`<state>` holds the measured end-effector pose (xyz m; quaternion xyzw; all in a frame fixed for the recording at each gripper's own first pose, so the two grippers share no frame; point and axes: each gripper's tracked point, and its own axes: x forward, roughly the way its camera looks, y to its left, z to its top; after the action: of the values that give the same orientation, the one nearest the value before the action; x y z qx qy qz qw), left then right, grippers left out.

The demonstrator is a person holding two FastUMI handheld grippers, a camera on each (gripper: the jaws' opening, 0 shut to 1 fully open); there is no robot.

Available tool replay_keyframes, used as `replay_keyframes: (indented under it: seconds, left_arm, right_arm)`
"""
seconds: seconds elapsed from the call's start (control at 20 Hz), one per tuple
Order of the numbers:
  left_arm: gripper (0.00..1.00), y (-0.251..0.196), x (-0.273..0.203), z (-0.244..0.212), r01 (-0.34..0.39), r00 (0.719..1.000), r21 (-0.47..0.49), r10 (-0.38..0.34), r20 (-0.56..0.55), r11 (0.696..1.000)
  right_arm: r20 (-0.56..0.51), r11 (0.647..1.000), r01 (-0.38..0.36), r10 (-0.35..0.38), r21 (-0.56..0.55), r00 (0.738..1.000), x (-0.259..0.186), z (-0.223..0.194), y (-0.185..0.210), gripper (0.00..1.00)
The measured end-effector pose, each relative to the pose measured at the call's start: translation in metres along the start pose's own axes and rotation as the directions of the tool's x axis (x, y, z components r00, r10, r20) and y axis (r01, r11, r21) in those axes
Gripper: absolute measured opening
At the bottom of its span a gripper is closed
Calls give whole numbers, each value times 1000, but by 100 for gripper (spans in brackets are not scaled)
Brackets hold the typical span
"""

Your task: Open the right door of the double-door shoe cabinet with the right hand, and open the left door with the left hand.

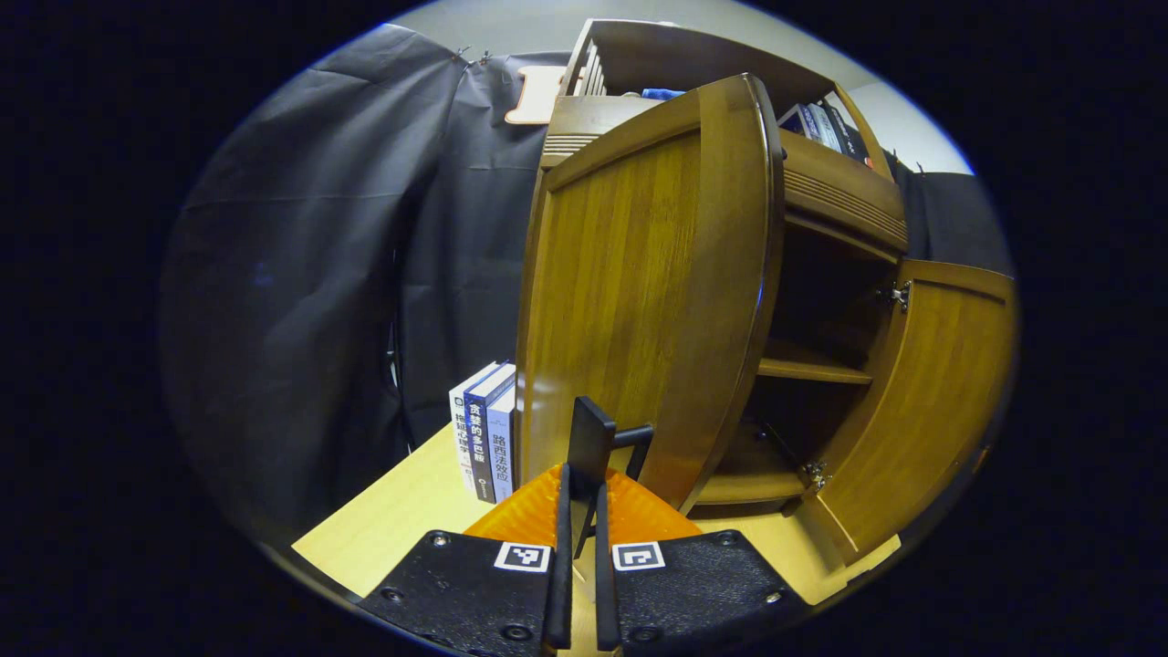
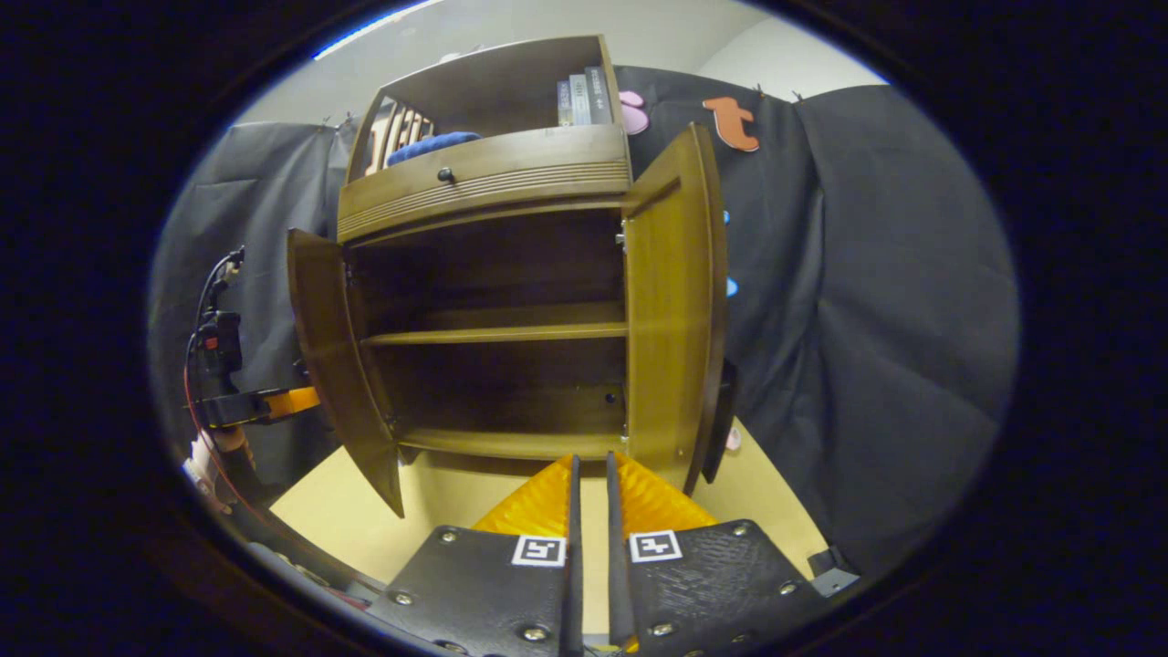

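The shoe cabinet (image 2: 493, 274) stands on a pale table (image 2: 401, 511) in front of the black cloth wall. Both of its doors are swung open.

In the left gripper view, the left gripper (image 1: 581, 511) is low and near, pointing at the left door (image 1: 639, 301). This door stands wide open and fills the middle of the view. A dark handle (image 1: 602, 443) sticks out low on the door. The gripper's two fingers are close together with the handle's flat plate between them, so they seem to pinch it. Some books (image 1: 488, 443) stand upright on the table just left of this door. Farther right is the right door (image 1: 922, 401), open too, and the dark inside with a shelf (image 1: 812, 370).

In the right gripper view, the right gripper (image 2: 590, 511) is low and near the front of the cabinet. It points straight at the open inside. Its fingers are almost together, with just a thin gap, and they hold nothing. It touches no door. The right door (image 2: 675, 310) is just beyond it, a bit to the right. At the far left, beside the left door (image 2: 333, 356), is the other gripper (image 2: 246, 401) with a hand (image 2: 214, 447) under it.

A drawer with a small knob (image 2: 445, 173) sits above the doors. Up top are more books (image 2: 579, 96).
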<state>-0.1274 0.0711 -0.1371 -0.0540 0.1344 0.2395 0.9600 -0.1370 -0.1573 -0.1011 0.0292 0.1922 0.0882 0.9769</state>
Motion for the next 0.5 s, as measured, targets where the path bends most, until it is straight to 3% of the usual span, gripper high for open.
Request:
replay_keyframes:
  seconds: [0.2, 0.5]
  left_arm:
    - [14, 24, -7, 3, -19, 1000, -4, 19, 10, 1000]
    - [8, 68, -12, 11, -99, 995, -23, 99, 17, 995]
  right_arm:
    - [2, 999, -35, 35, 1, 999, 11, 2, 16, 11]
    - [-9, 998, -62, 62, 3, 998, 24, -1, 27, 11]
